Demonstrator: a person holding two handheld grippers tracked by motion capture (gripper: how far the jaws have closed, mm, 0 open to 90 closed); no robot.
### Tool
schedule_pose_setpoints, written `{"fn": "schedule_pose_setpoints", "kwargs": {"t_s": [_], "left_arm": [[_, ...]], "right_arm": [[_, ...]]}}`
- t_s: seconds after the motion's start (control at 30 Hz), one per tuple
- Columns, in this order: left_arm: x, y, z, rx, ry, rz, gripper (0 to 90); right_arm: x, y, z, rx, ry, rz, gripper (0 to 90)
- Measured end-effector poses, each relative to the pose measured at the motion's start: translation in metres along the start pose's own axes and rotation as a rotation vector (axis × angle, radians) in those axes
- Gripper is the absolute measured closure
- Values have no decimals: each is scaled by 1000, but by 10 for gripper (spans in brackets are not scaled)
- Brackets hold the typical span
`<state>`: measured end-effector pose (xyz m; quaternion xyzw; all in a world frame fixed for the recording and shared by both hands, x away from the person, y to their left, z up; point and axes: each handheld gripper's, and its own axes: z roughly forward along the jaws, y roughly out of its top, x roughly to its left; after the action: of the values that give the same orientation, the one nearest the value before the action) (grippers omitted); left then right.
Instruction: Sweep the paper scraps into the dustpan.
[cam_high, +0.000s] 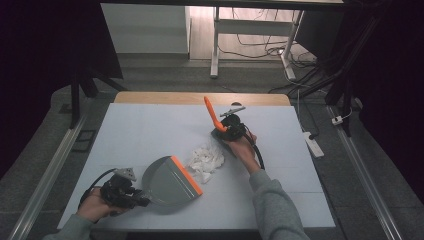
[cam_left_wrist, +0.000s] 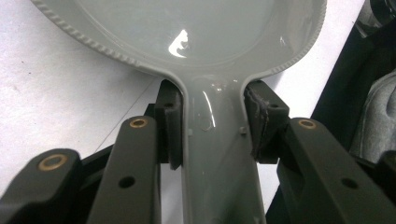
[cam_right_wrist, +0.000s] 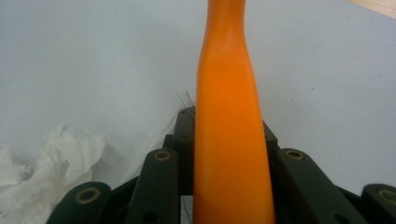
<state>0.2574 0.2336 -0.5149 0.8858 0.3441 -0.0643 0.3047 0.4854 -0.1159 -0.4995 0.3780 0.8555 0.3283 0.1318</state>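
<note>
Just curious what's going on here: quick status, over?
Left gripper clamped on grey dustpan handle. Right gripper clamped on orange brush. Crumpled paper between them, nothing blocking.

High view dim, dark vignette at both sides and corners; table (cam_high: 150, 135) evenly lit from above, soft short shadows; floor beyond brighter at top centre; overall slightly soft, low resolution. Left gripper view sharp on the grey dustpan (cam_left_wrist: 201, 42); white glare spots on its glossy pan and handle; right edge dark. Right gripper view: orange brush handle (cam_right_wrist: 231, 140) close and soft-focused; crumpled tissue (cam_right_wrist: 42, 163) blurred; flat light, faint shadow.
</note>
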Motion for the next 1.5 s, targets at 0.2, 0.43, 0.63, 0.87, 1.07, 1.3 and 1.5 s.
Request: {"fn": "schedule_pose_setpoints", "kwargs": {"t_s": [0.2,0.43,0.63,0.87,1.07,1.3,1.5], "left_arm": [[0,1,1,-4,0,-3,614],[0,1,2,-4,-3,-7,614],[0,1,3,-7,-3,-10,614],[0,2,3,-5,-4,-10,614],[0,2,3,-5,-4,-9,614],[0,2,4,-4,-2,-10,614],[0,2,4,-4,-3,-9,614]], "right_arm": [[4,1,2,0,15,-5,709],[14,2,4,2,38,-23,710],[25,1,4,12,48,-40,710],[41,-1,3,15,72,-76,710],[57,-4,1,15,106,-92,709],[77,-6,1,15,155,-100,709],[100,-7,1,15,207,-129,709]]}}
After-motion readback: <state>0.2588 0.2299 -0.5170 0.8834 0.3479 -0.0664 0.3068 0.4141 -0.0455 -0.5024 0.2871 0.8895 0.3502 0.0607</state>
